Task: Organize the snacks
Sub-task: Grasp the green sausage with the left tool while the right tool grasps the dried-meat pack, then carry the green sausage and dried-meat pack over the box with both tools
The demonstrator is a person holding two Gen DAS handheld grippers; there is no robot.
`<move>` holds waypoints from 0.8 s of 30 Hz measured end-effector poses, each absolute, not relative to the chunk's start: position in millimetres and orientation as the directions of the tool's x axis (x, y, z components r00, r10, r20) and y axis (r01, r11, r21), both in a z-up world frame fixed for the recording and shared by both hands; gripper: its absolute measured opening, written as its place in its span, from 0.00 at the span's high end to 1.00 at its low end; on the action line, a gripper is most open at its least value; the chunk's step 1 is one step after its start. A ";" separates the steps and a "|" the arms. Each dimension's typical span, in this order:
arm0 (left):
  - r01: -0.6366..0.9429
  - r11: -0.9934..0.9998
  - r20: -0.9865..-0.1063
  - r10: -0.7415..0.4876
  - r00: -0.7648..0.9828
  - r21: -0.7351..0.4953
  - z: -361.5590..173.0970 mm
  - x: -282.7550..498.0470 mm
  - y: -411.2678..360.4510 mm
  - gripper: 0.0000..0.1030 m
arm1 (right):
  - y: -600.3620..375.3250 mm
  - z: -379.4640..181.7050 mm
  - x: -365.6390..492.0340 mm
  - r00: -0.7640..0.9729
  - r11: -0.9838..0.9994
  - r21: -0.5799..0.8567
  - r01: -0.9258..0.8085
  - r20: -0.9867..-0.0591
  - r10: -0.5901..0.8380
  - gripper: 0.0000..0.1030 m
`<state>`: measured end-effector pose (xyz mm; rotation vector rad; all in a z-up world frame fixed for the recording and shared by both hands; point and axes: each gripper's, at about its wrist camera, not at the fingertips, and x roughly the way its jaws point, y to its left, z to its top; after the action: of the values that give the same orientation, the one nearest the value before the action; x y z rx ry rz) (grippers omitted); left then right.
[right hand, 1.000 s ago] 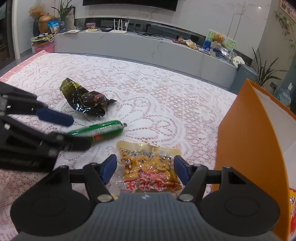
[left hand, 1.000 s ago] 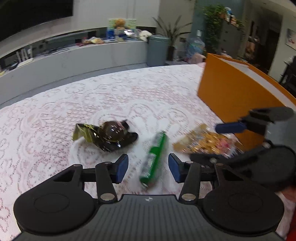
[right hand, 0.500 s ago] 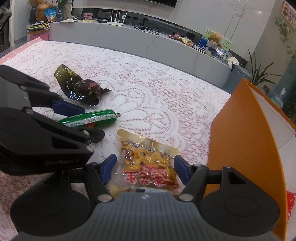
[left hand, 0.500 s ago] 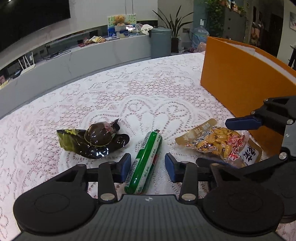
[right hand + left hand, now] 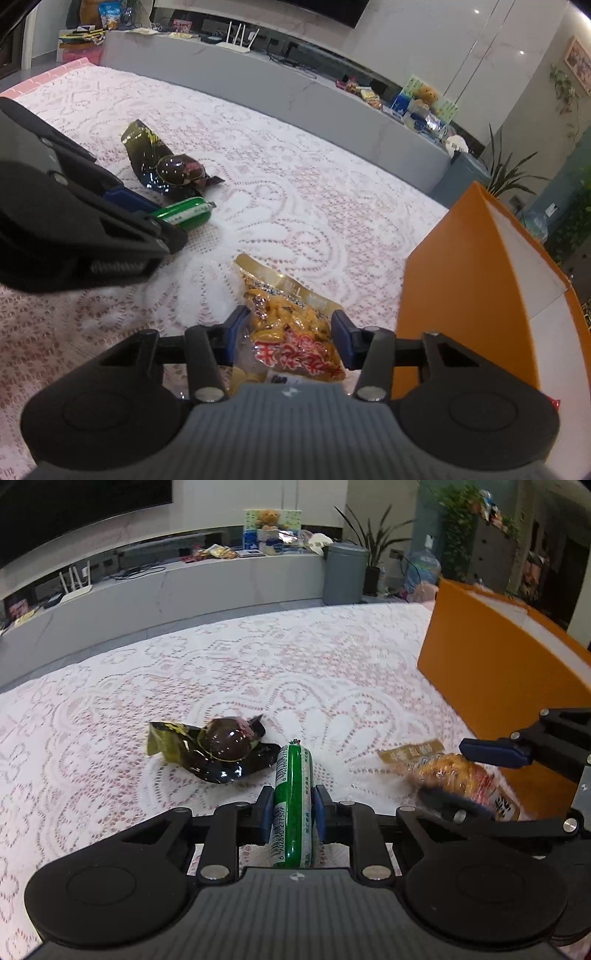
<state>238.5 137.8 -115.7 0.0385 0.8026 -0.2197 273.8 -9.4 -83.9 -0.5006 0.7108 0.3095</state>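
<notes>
My left gripper (image 5: 291,810) is shut on a green sausage stick (image 5: 293,805), its pads pressed against both sides; the stick also shows in the right wrist view (image 5: 184,213). A dark brown wrapped snack (image 5: 218,747) lies just beyond it on the lace cloth, also in the right wrist view (image 5: 170,166). My right gripper (image 5: 290,338) straddles a yellow-orange snack packet (image 5: 291,328), its jaws close to the packet's sides; contact is unclear. The packet shows in the left wrist view (image 5: 450,771). An orange box (image 5: 476,295) stands to the right.
The pink lace tablecloth (image 5: 295,672) covers the table. The orange box (image 5: 495,672) has tall walls beside the right gripper. A grey counter (image 5: 166,590) with clutter runs behind, with a grey bin (image 5: 345,572) and plants.
My left gripper has closed from open onto the green sausage stick. My right gripper's jaws have narrowed around the yellow-orange packet and moved forward over it.
</notes>
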 end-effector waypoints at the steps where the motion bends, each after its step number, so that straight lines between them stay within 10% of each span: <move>1: 0.207 0.976 -0.713 -0.188 0.676 -0.062 -112.8 236.8 138.8 0.76 | -8.0 -81.8 270.5 0.743 0.831 -0.359 -0.424 -0.662 0.094 0.69; 24: 0.064 0.974 -0.669 -0.195 0.718 -0.216 -43.7 163.0 123.9 0.77 | -35.5 -4.3 211.5 0.746 0.842 -0.198 -0.502 -0.591 0.306 0.82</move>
<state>163.0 123.9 -43.7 -0.1821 0.7579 -0.1444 211.5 -35.5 -4.3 -0.3595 0.5764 0.4523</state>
